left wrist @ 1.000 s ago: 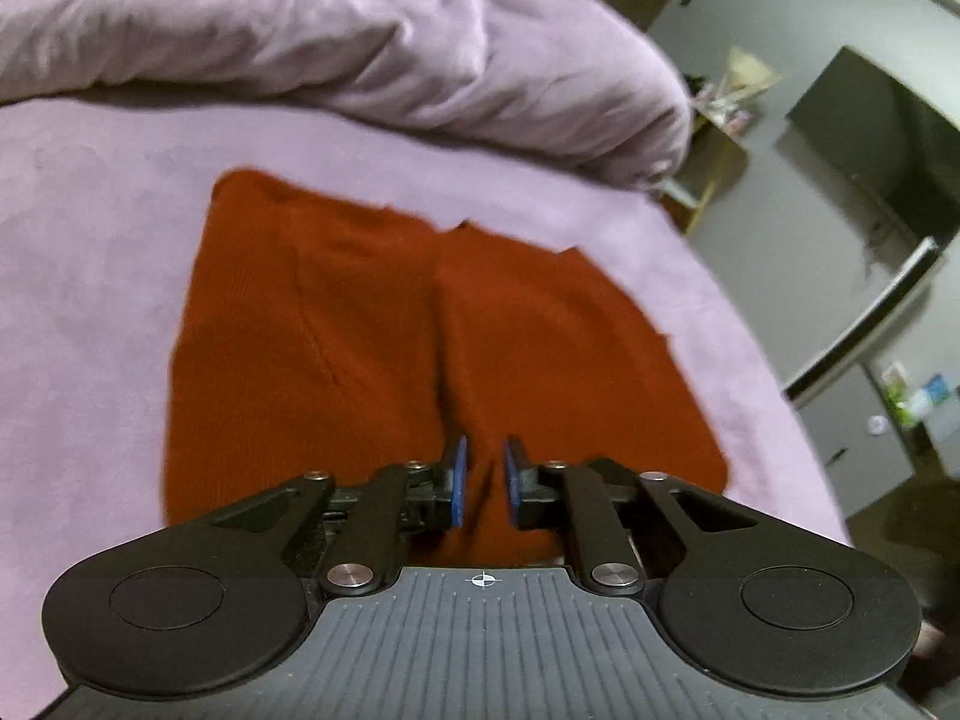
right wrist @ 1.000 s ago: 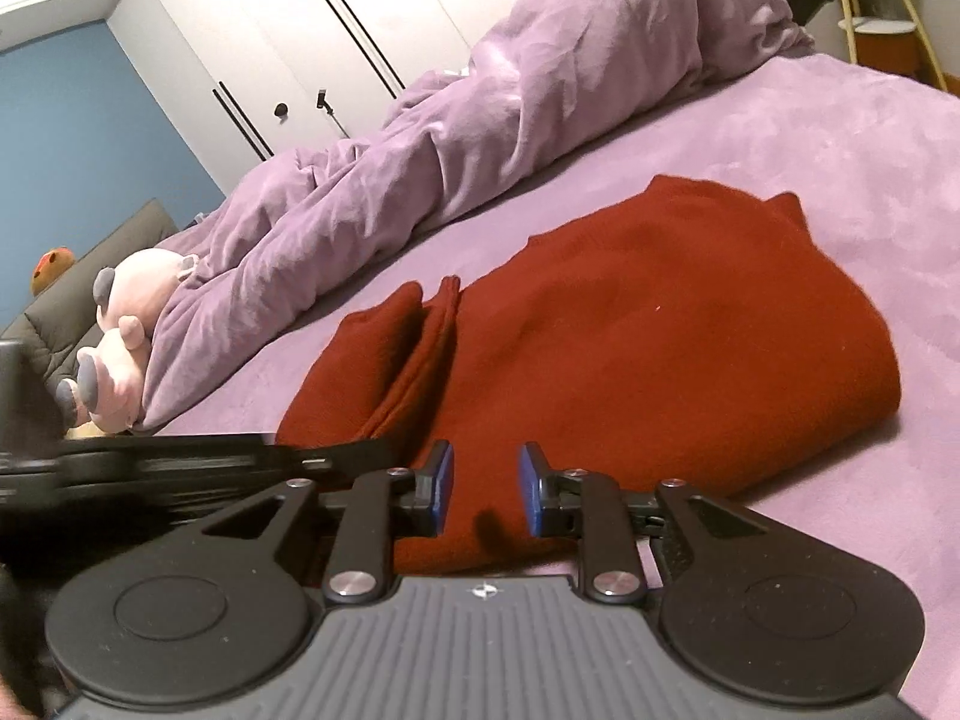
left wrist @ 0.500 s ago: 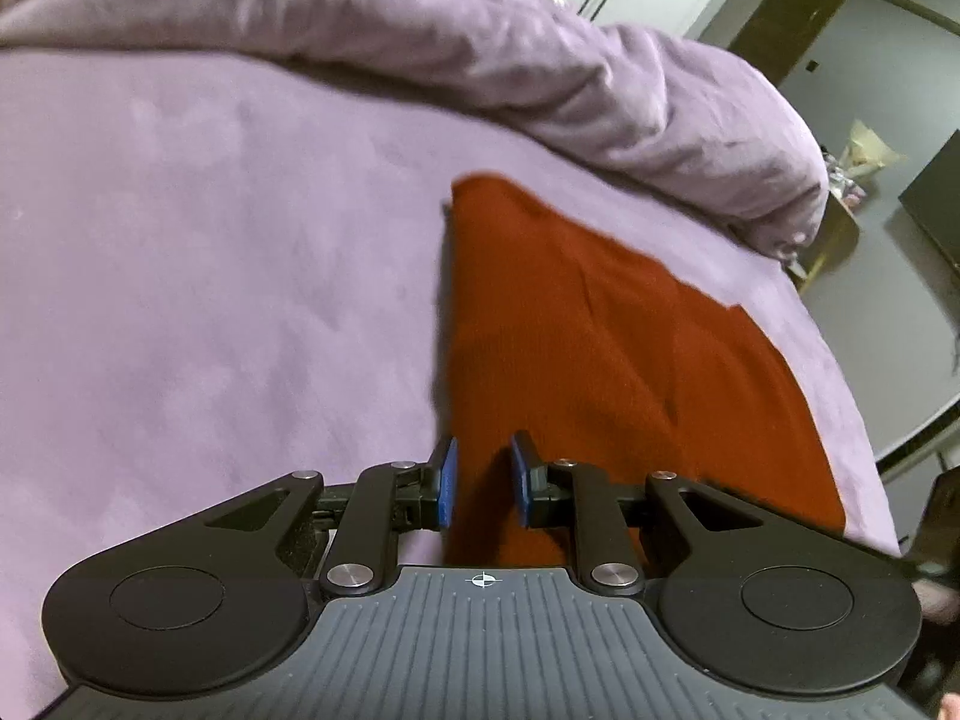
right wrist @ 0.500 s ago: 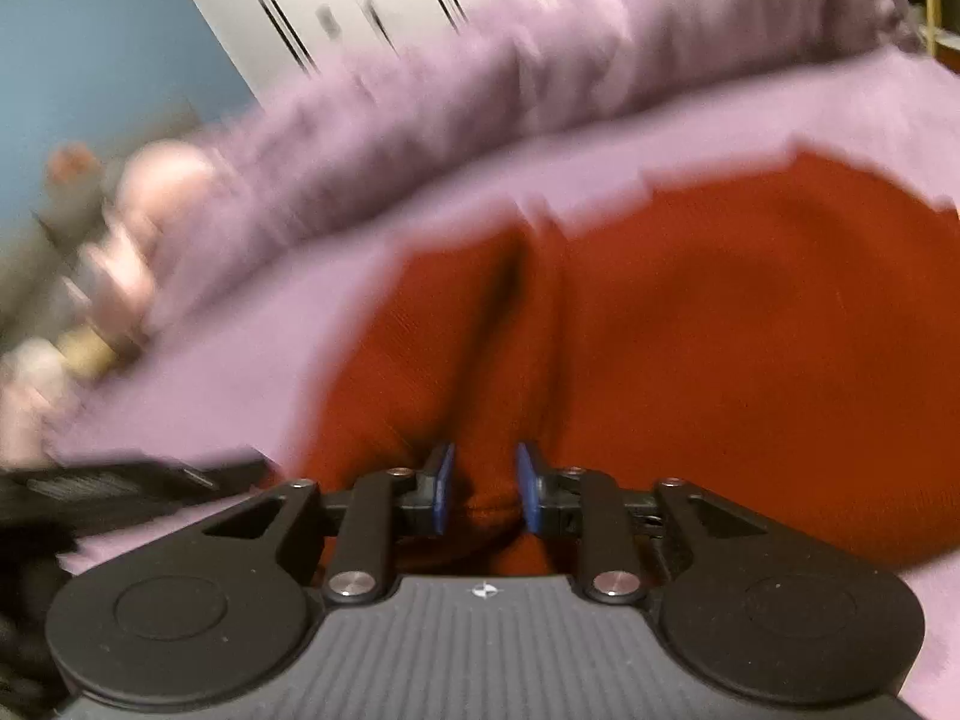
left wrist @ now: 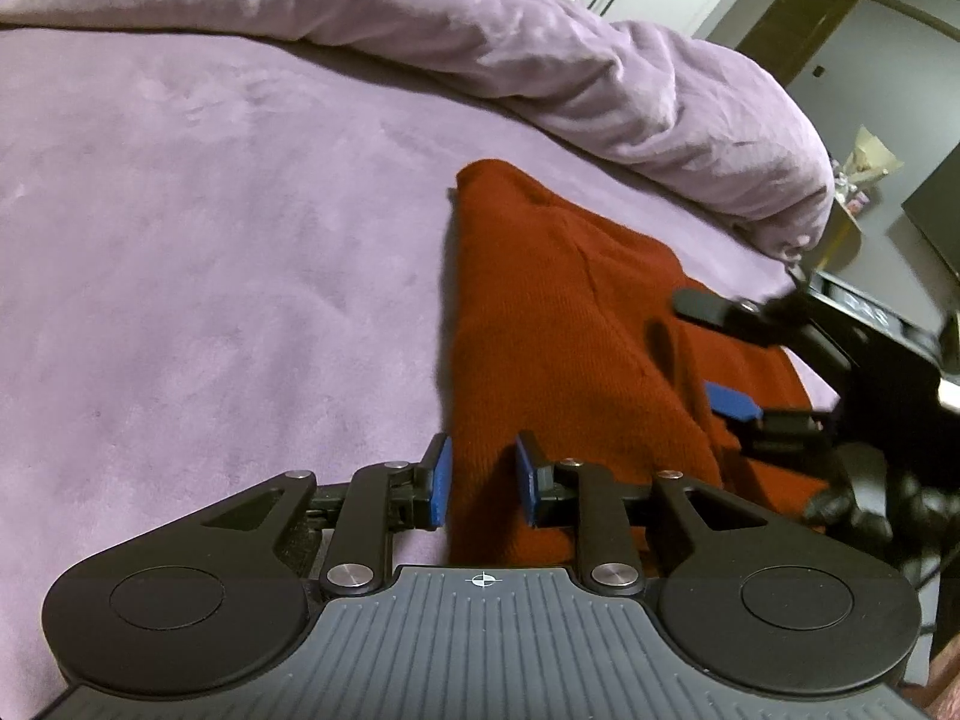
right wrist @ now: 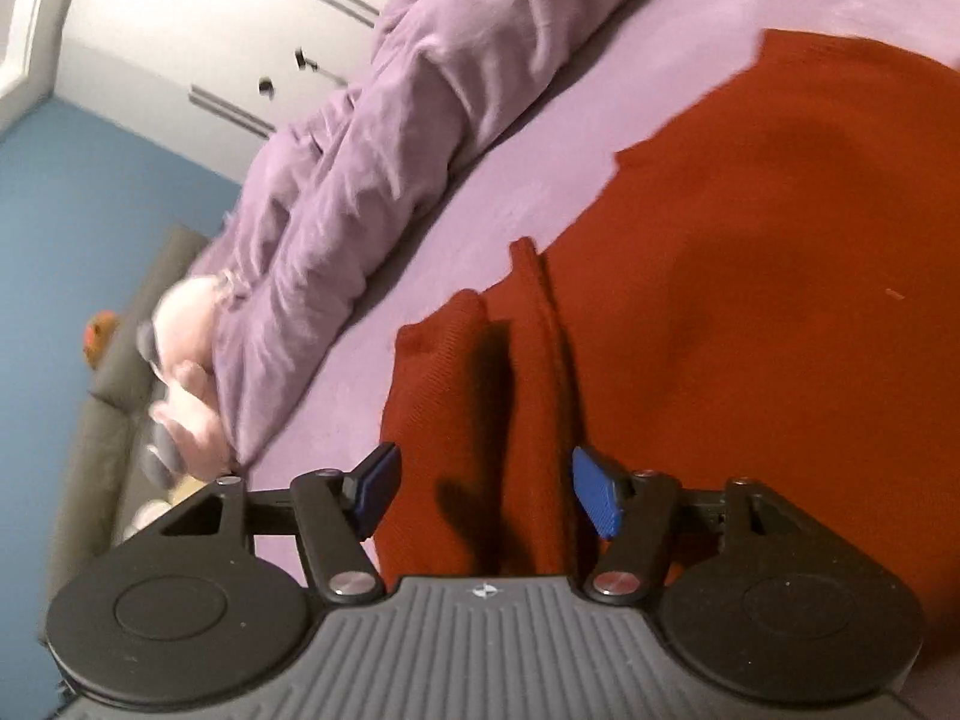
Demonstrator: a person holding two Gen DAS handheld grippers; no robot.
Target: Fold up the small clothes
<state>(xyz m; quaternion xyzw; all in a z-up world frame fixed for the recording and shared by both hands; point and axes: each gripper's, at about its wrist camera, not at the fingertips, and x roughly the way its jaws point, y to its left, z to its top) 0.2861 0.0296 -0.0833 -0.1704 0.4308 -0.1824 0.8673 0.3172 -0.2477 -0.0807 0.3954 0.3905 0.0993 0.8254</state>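
Note:
A rust-red knit garment [left wrist: 540, 312] lies flat on the purple bed sheet [left wrist: 210, 240]. My left gripper [left wrist: 485, 480] sits low at the garment's near left edge. Its jaws are narrow and opening, and the cloth's edge lies between the pads without being pinched. From the right, my right gripper [left wrist: 714, 354] reaches over the garment. In the right wrist view the right gripper [right wrist: 487, 495] has its jaws opening wide. A folded ridge of the garment [right wrist: 750, 300] runs between the fingers, and neither pad touches it.
A crumpled purple duvet [left wrist: 540, 42] is heaped along the far side of the bed. A pink plush toy [right wrist: 186, 372] lies beside a grey sofa [right wrist: 114, 420] off the bed's left side. White wardrobe doors [right wrist: 210, 30] stand behind, and a dark screen [left wrist: 936, 210] is at the far right.
My left gripper slid to the garment's left edge and its jaws parted slightly. My right gripper swung and rolled, spread its jaws wide over the folded ridge, and came into the left wrist view.

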